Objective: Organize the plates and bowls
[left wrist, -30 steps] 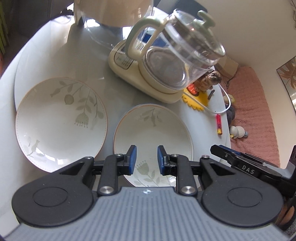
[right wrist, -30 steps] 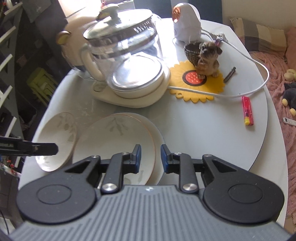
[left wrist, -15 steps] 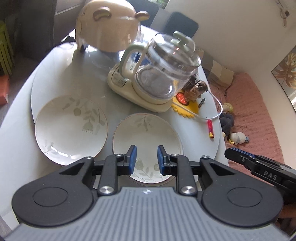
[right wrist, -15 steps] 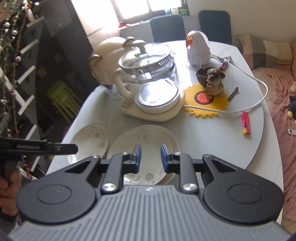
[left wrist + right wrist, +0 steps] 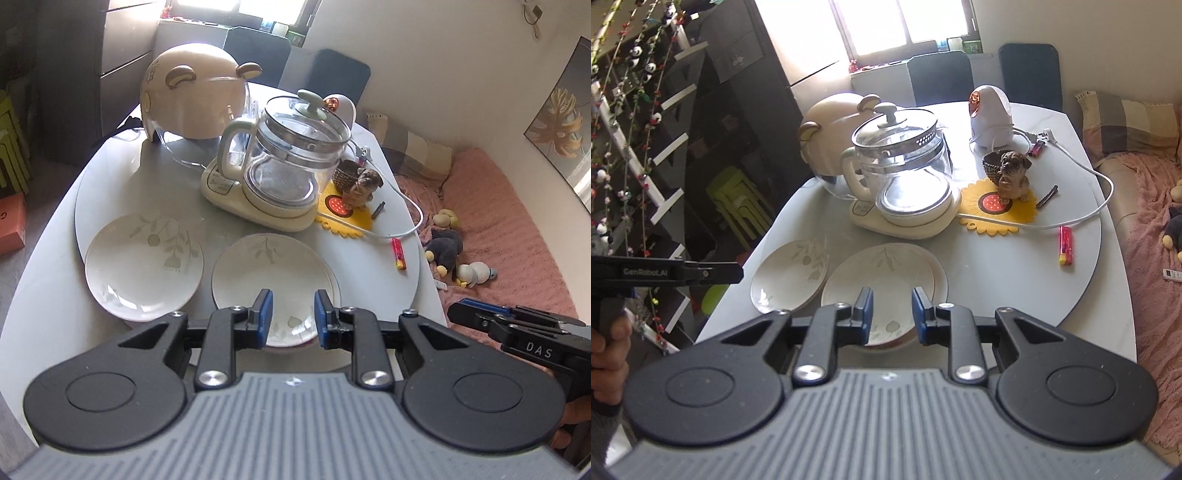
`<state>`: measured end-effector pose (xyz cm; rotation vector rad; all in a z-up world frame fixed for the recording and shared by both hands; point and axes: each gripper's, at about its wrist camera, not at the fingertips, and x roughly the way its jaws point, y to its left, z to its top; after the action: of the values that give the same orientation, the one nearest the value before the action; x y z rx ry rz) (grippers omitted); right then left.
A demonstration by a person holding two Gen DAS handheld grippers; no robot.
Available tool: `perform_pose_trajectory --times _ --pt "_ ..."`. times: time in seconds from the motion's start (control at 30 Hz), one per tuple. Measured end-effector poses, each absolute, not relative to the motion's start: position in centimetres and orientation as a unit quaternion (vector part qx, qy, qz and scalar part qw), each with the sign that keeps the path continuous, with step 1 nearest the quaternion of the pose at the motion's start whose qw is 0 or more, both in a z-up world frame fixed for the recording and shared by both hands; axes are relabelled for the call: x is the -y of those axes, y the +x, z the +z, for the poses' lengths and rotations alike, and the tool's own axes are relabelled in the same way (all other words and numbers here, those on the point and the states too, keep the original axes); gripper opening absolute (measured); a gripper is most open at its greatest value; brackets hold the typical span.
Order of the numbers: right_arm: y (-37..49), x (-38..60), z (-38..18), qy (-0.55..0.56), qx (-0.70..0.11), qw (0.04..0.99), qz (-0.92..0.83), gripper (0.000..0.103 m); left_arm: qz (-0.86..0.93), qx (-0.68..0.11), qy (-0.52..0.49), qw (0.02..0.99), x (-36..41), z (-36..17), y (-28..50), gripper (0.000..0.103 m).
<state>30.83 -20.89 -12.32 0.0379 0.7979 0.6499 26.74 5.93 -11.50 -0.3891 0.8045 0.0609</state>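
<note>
While both grippers hang above the near edge of the table [image 5: 55,258], neither holds anything: the left gripper [image 5: 291,319] and the right gripper [image 5: 892,315] each have their blue pads parted with only air between them. Two plates lie side by side near that edge. The left plate [image 5: 144,266] sits toward the table's left edge; the right plate [image 5: 273,284], just beside it, rests on top of another plate whose rim [image 5: 940,273] shows at its right side. Behind them, toward the middle of the table, stands a glass kettle [image 5: 295,158] on its base. A red lighter [image 5: 398,253] lies near the right edge.
</note>
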Motion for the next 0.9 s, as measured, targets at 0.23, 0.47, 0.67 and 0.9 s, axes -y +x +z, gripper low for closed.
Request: perform_pose_trajectory --times 0.23,0.47,0.67,0.9 --pt "29.5 22.4 -12.6 0.014 -0.379 0.861 0.339 0.027 0.057 -0.391 -0.199 0.897 -3.5 -11.8 24.4 0.027" --pt "27.9 23.0 -12.8 -0.008 -0.378 0.851 0.365 0.027 0.068 -0.401 -0.205 0.890 -1.4 -12.2 23.0 0.027" --pt "26.7 22.6 -13.5 0.008 -0.388 0.840 0.379 0.027 0.081 -0.411 -0.205 0.884 -1.5 -12.8 22.1 0.027" --pt "26.0 21.2 -13.9 0.002 -0.381 0.837 0.393 0.027 0.076 -0.409 -0.186 0.890 -2.8 -12.5 22.3 0.027"
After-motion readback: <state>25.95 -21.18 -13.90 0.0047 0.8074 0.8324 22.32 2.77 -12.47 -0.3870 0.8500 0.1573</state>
